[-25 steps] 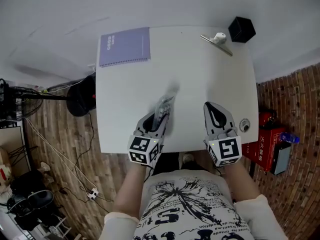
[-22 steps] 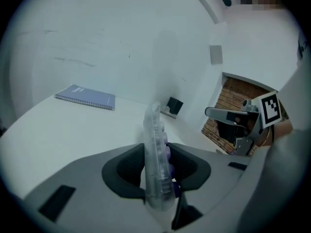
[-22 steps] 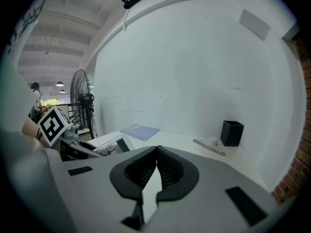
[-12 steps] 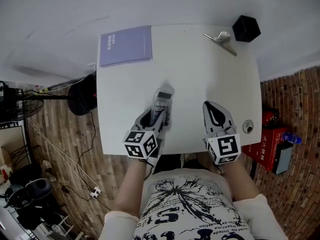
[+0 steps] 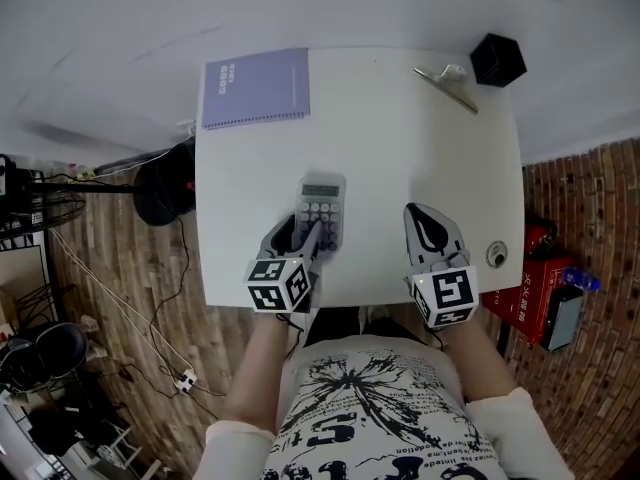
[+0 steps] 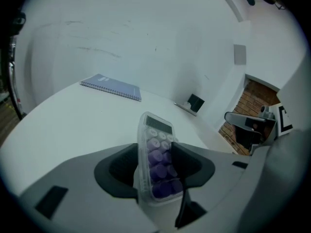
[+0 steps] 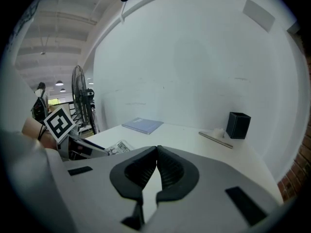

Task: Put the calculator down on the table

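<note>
The left hand-held gripper (image 5: 305, 233) is opening around the calculator (image 5: 322, 208) on the bench (image 5: 400, 138); the right hand-held gripper (image 5: 420, 216), beside the calculator, is closed.

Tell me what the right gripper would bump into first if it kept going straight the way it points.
Probably the bare white tabletop: the right gripper tilts down toward it, with nothing lying ahead. The silver metal bar and black box stand farther off to the right, though depth is uncertain.
</note>
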`<move>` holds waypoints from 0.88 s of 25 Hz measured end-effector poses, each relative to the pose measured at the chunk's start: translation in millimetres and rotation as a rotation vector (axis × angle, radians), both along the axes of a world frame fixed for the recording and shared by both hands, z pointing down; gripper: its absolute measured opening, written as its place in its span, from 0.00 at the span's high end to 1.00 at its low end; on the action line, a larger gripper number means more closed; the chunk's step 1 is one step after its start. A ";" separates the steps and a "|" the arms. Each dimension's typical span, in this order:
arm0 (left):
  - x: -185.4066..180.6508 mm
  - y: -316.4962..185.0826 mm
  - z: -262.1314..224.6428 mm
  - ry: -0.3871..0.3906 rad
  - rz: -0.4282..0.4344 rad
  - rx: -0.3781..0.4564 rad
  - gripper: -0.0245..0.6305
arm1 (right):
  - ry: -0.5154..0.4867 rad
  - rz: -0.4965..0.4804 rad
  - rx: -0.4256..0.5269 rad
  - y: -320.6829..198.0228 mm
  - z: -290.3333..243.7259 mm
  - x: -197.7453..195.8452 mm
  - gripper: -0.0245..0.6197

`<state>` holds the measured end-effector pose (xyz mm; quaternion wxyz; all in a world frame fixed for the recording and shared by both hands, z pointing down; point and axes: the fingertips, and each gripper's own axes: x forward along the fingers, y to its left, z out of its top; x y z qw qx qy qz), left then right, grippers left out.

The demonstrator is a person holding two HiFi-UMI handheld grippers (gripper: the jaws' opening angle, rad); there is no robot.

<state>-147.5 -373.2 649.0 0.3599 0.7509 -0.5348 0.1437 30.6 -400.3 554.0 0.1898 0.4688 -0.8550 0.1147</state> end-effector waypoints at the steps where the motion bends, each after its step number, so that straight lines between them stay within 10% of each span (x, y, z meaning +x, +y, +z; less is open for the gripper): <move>1: -3.5 0.1 1.2 -0.033 0.001 -0.003 0.63 | 0.002 -0.002 0.000 0.9 -0.1 -1.2 0.94; 11: -3.9 10.7 -37.4 -0.160 0.070 0.063 0.61 | 0.001 -0.030 0.046 17.4 -28.6 -5.3 0.94; 22: 24.9 34.4 -181.4 -0.171 0.131 0.408 0.76 | 0.013 -0.122 0.158 62.7 -88.2 10.8 0.94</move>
